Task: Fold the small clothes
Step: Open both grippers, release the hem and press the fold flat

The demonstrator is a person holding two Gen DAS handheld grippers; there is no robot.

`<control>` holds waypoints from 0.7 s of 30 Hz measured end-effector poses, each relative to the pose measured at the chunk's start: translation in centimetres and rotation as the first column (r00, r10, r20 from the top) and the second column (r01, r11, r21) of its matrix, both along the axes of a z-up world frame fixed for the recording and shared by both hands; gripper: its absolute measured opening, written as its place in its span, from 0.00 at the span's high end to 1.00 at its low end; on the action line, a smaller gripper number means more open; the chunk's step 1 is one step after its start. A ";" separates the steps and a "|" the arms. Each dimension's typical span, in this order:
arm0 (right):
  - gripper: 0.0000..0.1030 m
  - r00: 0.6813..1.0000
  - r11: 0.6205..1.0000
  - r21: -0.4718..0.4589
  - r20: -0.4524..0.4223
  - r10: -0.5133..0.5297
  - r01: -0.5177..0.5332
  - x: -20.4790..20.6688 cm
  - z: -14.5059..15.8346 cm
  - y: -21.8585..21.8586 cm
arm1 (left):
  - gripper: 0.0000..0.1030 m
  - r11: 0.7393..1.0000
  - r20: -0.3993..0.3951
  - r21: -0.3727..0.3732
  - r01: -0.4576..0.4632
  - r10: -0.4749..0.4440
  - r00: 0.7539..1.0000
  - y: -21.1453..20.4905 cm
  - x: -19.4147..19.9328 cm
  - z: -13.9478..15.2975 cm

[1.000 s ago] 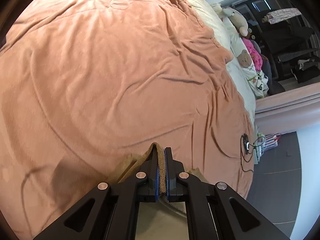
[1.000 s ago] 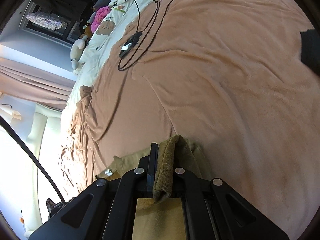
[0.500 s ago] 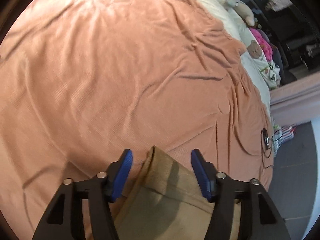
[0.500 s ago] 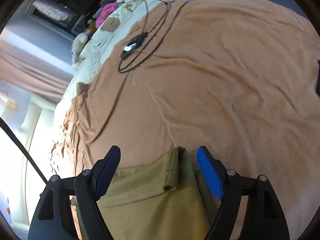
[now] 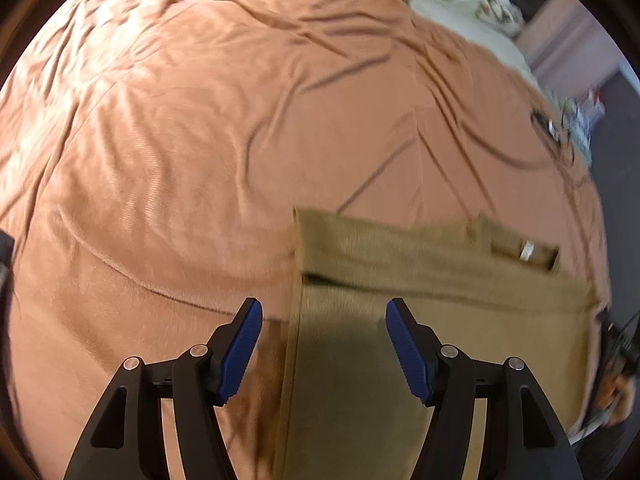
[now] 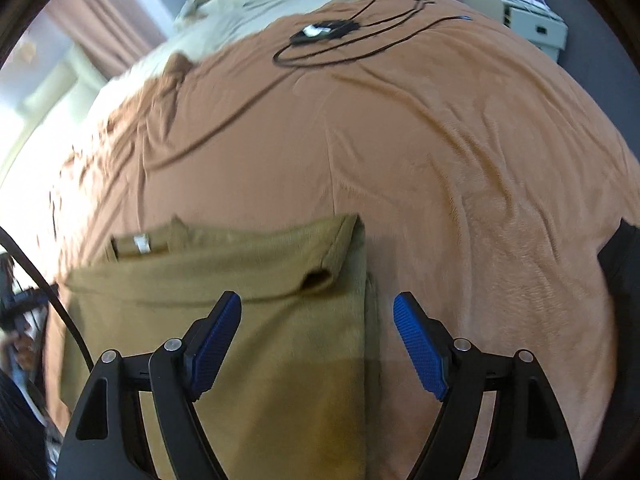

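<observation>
- The left gripper (image 5: 323, 344) stands wide apart above the bed, its blue pads (image 5: 240, 348) clear of any cloth and gripping nothing; its jaws have just been opening.
- Below and between those jaws lies the left edge of the olive-brown garment (image 5: 420, 320), flat on the blanket, its straight side running down just inside the left pad.
- Ahead of the left gripper the garment's top part is folded down in a band; a small white label (image 5: 527, 249) shows at the neckline, ahead and to the right.
- The right gripper (image 6: 316, 340) is likewise spread wide, holding nothing, its blue pads (image 6: 214, 340) hovering over the fabric without pressing it.
- The garment (image 6: 248, 320) sits under the right gripper's left pad and in the gap between the jaws; its right edge falls between the two pads, so the right pad hangs over bare blanket.
- A folded sleeve end with a dark opening (image 6: 318, 278) lies just ahead of the right gripper.
- The orange-brown blanket (image 6: 440, 160) spreads all round, creased.
- Far ahead of the right gripper a black cable with a small device (image 6: 316, 32) lies coiled on the blanket, well apart from the garment.
- Beyond it, a cream bedcover (image 6: 240, 12) with printed shapes.
</observation>
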State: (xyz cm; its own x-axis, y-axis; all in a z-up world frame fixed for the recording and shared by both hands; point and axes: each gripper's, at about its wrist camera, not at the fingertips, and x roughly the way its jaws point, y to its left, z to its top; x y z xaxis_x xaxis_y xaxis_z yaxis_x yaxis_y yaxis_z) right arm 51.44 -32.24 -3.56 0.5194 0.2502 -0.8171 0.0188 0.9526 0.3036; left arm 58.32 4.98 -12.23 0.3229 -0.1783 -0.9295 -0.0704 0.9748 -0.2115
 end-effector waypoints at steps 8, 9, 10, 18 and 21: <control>0.25 0.993 0.979 -0.176 -0.084 0.087 -0.101 1.1 -1.6 2.1 | 0.36 0.973 -0.060 0.202 0.114 -0.104 0.993 -2.4 0.9 -3.0; 0.25 0.990 0.973 -0.200 -0.100 0.096 -0.115 1.5 -2.2 2.5 | 0.36 0.967 -0.062 0.223 0.124 -0.113 0.992 -2.6 1.2 -3.5; 0.25 0.989 0.969 -0.216 -0.107 0.103 -0.124 1.8 -2.6 2.8 | 0.36 0.962 -0.062 0.237 0.132 -0.121 0.991 -2.8 1.5 -3.8; 0.25 0.988 0.932 -0.329 -0.089 0.130 -0.152 5.5 -3.3 4.8 | 0.28 0.945 -0.041 0.299 0.132 -0.125 0.991 -3.3 5.5 -4.7; 0.25 0.990 0.926 -0.351 -0.077 0.121 -0.141 6.6 -3.7 4.8 | 0.28 0.945 -0.032 0.303 0.124 -0.120 0.992 -3.7 7.0 -4.8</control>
